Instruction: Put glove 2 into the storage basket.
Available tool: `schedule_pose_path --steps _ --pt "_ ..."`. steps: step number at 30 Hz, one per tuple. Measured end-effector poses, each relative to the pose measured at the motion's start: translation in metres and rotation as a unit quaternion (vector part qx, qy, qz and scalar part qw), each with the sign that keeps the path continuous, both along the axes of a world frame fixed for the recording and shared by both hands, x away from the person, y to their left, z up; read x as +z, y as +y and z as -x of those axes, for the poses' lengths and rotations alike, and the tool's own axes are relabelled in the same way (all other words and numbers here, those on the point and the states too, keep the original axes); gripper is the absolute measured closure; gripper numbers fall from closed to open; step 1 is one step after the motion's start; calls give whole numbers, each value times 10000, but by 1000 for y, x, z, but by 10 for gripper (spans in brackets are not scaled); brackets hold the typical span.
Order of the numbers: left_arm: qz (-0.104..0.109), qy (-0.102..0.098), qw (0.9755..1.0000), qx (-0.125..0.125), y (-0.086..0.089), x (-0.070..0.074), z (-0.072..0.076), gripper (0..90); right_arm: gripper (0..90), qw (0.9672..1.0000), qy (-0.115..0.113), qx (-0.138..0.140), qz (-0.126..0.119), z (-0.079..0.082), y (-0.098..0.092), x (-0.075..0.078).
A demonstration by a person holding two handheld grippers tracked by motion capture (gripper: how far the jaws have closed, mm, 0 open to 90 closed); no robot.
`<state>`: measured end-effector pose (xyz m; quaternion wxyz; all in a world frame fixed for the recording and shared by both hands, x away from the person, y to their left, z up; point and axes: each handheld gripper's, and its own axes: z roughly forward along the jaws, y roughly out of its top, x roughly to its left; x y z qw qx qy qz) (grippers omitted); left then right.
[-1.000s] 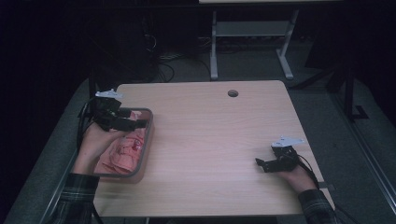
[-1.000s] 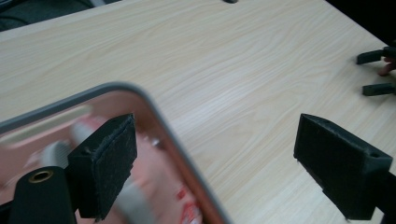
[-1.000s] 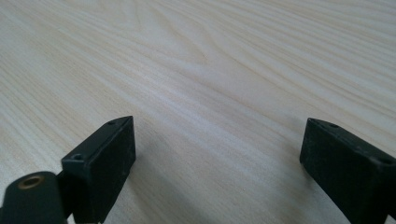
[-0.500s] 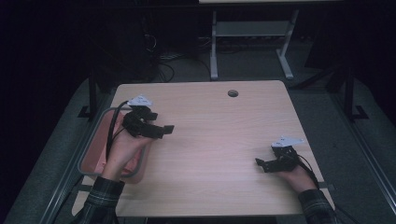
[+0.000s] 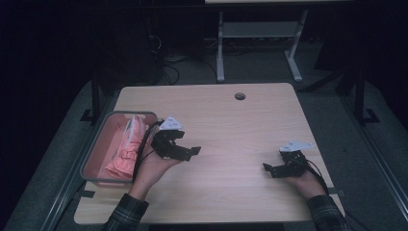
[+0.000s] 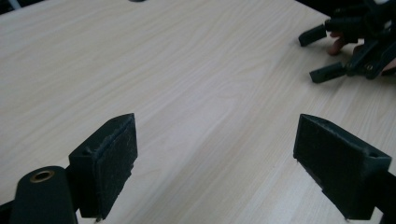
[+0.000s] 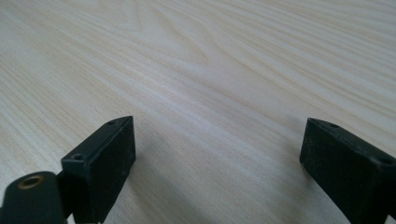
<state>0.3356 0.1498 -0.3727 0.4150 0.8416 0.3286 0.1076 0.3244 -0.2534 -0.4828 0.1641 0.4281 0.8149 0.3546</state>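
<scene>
A grey-rimmed basket (image 5: pixel 94 155) sits on the left side of the wooden table (image 5: pixel 240 130) and holds a crumpled pink cloth (image 5: pixel 126 150). My left gripper (image 5: pixel 187 147) hovers just right of the basket, over bare wood. It is open, its jaws (image 6: pixel 215 154) wide apart with nothing between them. My right gripper (image 5: pixel 269 170) rests low near the table's front right, also open, with only wood grain between its jaws (image 7: pixel 217 158). In the left gripper view the right gripper (image 6: pixel 322 53) shows at the top right, held by a hand.
A small round cable hole (image 5: pixel 239 96) lies near the table's far edge. Beyond the table stand a metal frame (image 5: pixel 260 43) and loose cables (image 5: pixel 168 67) on the dark floor. Bare tabletop lies between the two grippers.
My left gripper has swung from over the basket's far end to the right and nearer, out over the table, uncovering the pink cloth. The right gripper has stayed put.
</scene>
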Motion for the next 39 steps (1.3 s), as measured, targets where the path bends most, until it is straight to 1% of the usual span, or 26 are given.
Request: schedule_pose_path --steps 2,5,7,9,10,12,13,15,18,20,23,25,26,28,31,33,34,36,37,39 --pt "-41 60 9999 -87 -5 -9 1 133 102 10000 -1 3 1 0 0 0" --pt "-137 -36 9997 -186 -11 -20 5 132 102 10000 -3 4 2 0 0 0" --pt "-193 -51 9994 -271 -14 -26 7 132 102 10000 -3 5 1 0 0 0" --pt "-182 -64 9995 -267 -16 -33 9 132 102 10000 -3 4 0 0 0 0" --pt "-231 -74 9992 -322 -17 -37 10 132 102 10000 4 -2 -1 0 0 0" --pt "-266 -61 9990 -359 -20 -44 12 132 102 10000 5 -2 -2 0 0 0" --pt "-321 -16 9987 -387 -21 -48 13 132 102 10000 2 0 -1 0 0 0" --pt "-399 -43 9983 -421 -23 -55 14 132 102 10000 0 2 -1 0 0 0" --pt "-445 31 9981 -429 -25 -63 15 132 102 10000 2 3 0 0 0 0" --pt "-512 16 9976 -455 -27 -69 16 132 102 10000 2 4 -1 0 0 0" --pt "-587 98 9970 -503 -28 -77 16 132 102 10000 0 5 0 0 0 0" --pt "-706 128 9959 -554 -30 -82 17 132 102 10000 2 4 -1 0 0 0" --pt "-785 109 9953 -551 -32 -85 17 132 102 10000 7 5 -4 0 0 0" --pt "-849 83 9947 -571 -34 -89 18 132 102 10000 8 4 -4 0 0 0" --pt "-1069 52 9921 -650 -38 -95 20 131 102 10000 9 2 -5 0 0 0" --pt "-956 62 9930 -691 -39 -98 20 123 102 10000 10 4 -5 0 0 0" --pt "-866 52 9936 -721 -39 -100 21 123 102 10000 6 4 -3 0 0 0" --pt "-736 -51 9939 -825 -38 -103 22 122 102 10000 7 4 -3 0 0 0" --pt "-627 -120 9940 -883 -38 -105 22 122 102 10000 9 3 -3 0 0 0" --pt "-605 -130 9941 -895 -37 -105 22 122 102 10000 8 4 -2 0 0 0"
